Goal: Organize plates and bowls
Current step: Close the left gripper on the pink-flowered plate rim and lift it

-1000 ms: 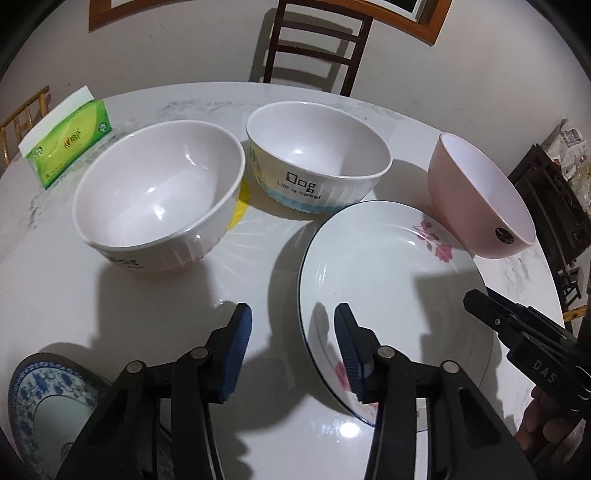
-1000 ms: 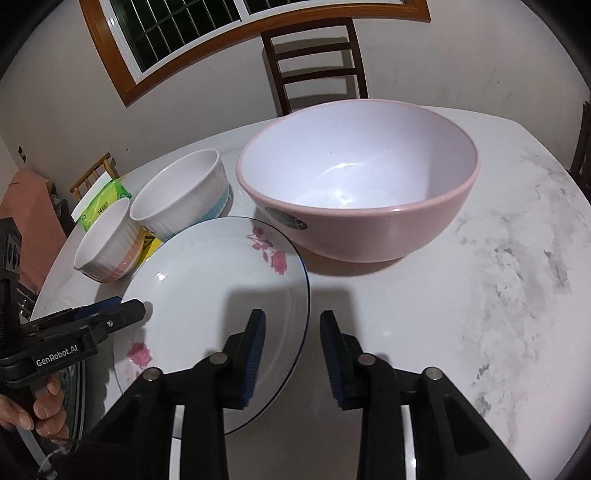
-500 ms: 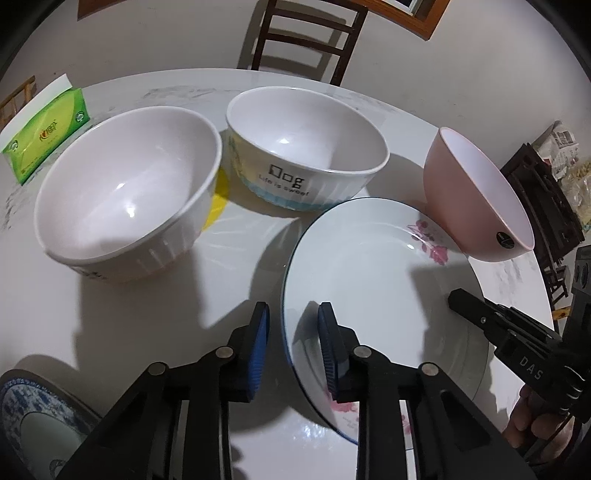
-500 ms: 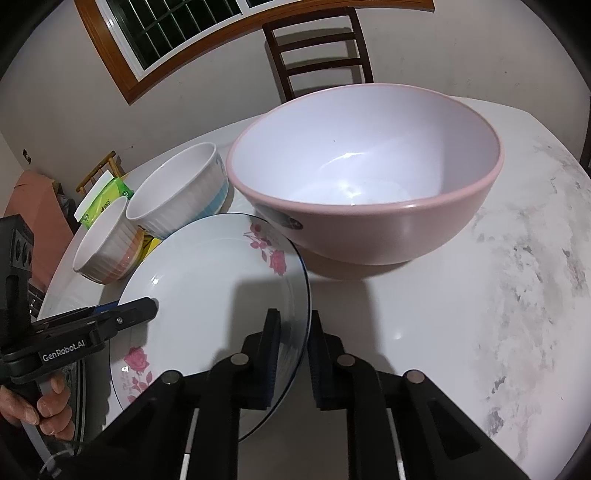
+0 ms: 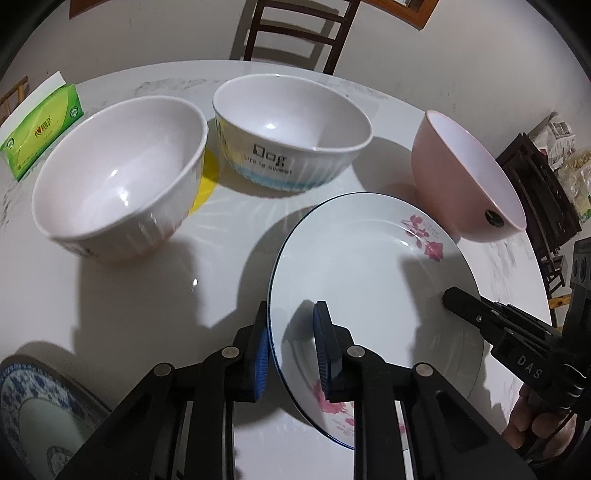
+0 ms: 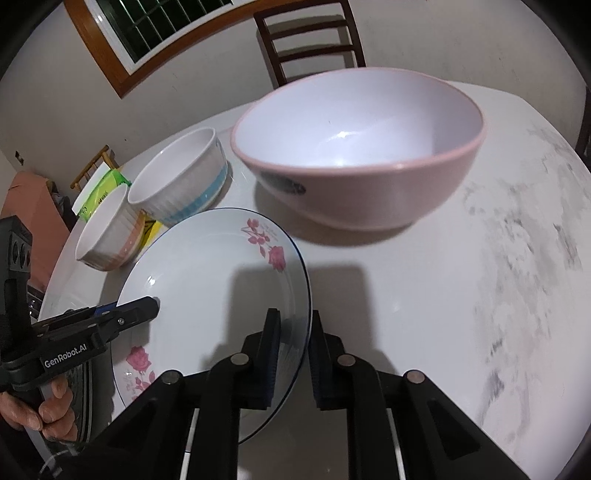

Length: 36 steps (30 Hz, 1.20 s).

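A white plate with pink flowers (image 5: 369, 288) (image 6: 207, 280) lies in the middle of the table, its rim held from two sides. My left gripper (image 5: 291, 350) has the plate's left rim between its blue pads, which press on it while the jaws are still closing. My right gripper (image 6: 293, 354) is shut on the opposite rim. A pink bowl (image 5: 461, 177) (image 6: 362, 155) stands just beyond the plate. Further left are a white bowl with "Dog" lettering (image 5: 291, 122) (image 6: 181, 177) and a plain white ribbed bowl (image 5: 118, 177) (image 6: 107, 232).
A blue patterned plate (image 5: 33, 417) sits at the table's near left edge. A green tissue pack (image 5: 40, 129) stands at the far left. A dark wooden chair (image 5: 295, 29) is behind the marble table (image 6: 480, 295). A hand (image 6: 55, 406) holds the left gripper.
Both grippers' jaws have closed in from either side onto the flowered plate's rim. The bowls have stayed where they were.
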### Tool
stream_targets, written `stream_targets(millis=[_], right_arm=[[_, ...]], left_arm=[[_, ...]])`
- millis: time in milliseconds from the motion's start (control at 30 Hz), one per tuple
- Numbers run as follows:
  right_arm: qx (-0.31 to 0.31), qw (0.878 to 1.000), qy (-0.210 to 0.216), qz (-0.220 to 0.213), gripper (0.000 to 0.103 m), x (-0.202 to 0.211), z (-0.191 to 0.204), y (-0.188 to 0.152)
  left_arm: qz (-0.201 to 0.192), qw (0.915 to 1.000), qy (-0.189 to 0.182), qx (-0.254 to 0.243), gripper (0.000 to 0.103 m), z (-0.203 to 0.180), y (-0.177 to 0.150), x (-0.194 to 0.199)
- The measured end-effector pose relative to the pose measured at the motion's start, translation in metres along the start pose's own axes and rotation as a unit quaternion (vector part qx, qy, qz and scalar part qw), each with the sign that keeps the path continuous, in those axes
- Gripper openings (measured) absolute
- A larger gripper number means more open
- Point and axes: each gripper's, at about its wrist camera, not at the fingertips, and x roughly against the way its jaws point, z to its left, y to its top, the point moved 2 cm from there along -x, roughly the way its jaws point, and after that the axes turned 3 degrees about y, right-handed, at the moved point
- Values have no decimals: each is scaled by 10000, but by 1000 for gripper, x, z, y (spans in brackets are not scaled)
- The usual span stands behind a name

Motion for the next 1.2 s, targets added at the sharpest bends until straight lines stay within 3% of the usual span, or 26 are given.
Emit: stream_targets(millis=[400, 800, 1200], right_arm=[[-127, 9996, -52, 230, 15, 12, 9, -28], [1, 9999, -109, 92, 15, 29, 24, -37], [188, 9998, -11, -80, 15, 52, 45, -33]], left_arm=[[223, 9996, -94, 158, 17, 3, -31, 14], [88, 9998, -104, 146, 16, -4, -35, 22], [-165, 9996, -53, 205, 15, 12, -41, 61]])
